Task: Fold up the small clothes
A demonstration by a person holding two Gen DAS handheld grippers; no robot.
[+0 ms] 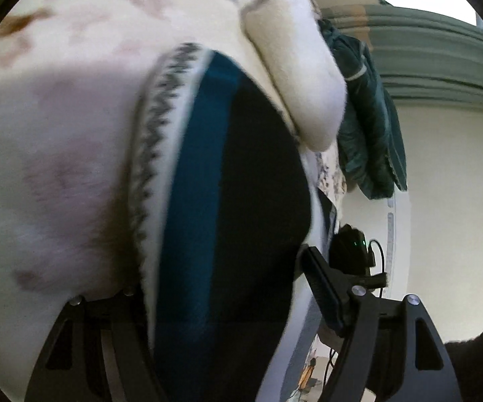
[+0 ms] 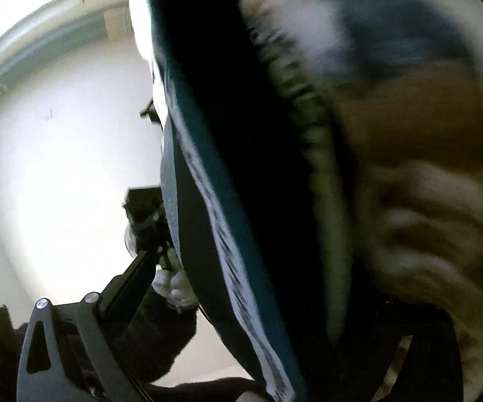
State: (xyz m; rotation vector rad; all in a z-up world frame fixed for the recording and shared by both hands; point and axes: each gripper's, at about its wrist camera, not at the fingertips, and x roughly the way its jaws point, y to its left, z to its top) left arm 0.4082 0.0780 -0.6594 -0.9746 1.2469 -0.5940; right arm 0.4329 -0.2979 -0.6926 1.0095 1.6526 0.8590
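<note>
A small white fleece garment (image 1: 57,154) with faint pink and brown prints, grey zigzag trim and a teal and black lining fills the left wrist view, held up in the air. My left gripper (image 1: 221,288) has the cloth between its fingers; the right finger (image 1: 325,294) shows, the left one is under the fabric. In the right wrist view the same garment (image 2: 408,140) hangs close, blurred, with blue and brown prints. My right gripper (image 2: 261,288) has the cloth between its fingers; only its left finger (image 2: 131,284) shows.
A dark green garment (image 1: 368,127) hangs beside the white wall (image 1: 449,201). Grey-green curtains (image 1: 435,50) and a window are high up. The other gripper's body (image 1: 351,248) and a white-gloved hand (image 2: 174,288) show past the cloth.
</note>
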